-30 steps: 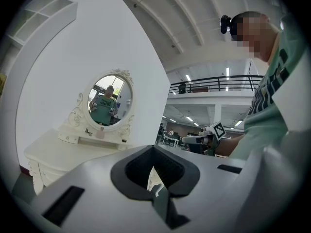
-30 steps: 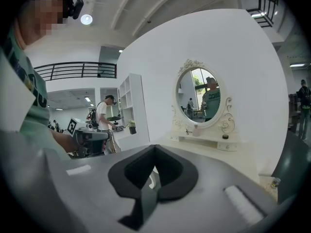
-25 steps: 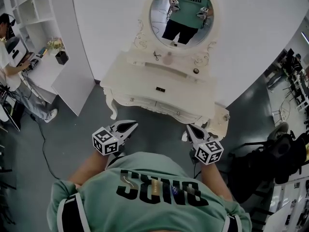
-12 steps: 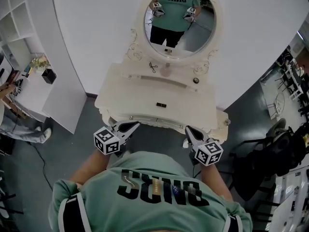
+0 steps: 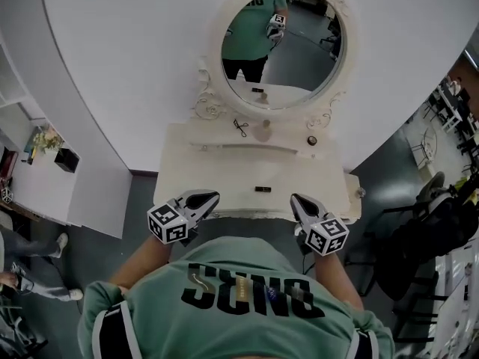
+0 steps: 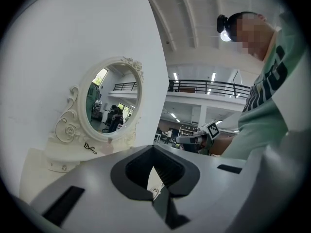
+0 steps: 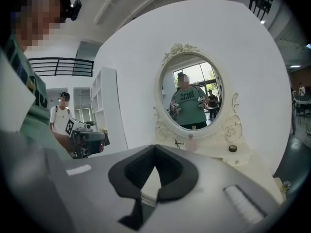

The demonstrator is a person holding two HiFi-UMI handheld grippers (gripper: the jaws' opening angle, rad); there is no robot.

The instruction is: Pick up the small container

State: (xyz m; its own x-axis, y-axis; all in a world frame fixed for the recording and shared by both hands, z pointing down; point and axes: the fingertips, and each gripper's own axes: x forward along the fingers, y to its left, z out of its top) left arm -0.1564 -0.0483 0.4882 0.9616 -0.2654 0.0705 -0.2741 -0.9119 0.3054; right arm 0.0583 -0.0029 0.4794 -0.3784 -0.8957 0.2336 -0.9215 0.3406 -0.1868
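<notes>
The left grey hand-held gripper point(image 5: 205, 198) is sitting clenched with nothing in it, and the right grey hand-held gripper point(image 5: 299, 201) is doing the same (jaw tips touching on both). They're hovering right at the near edge of the cream-white ornate tabletop point(image 5: 224, 174). The small dark round container point(image 5: 311, 140) is sitting on the raised ledge point(image 5: 224, 142) under the oval white-framed mirror point(image 5: 281, 43), over toward the right, well apart from both.
</notes>
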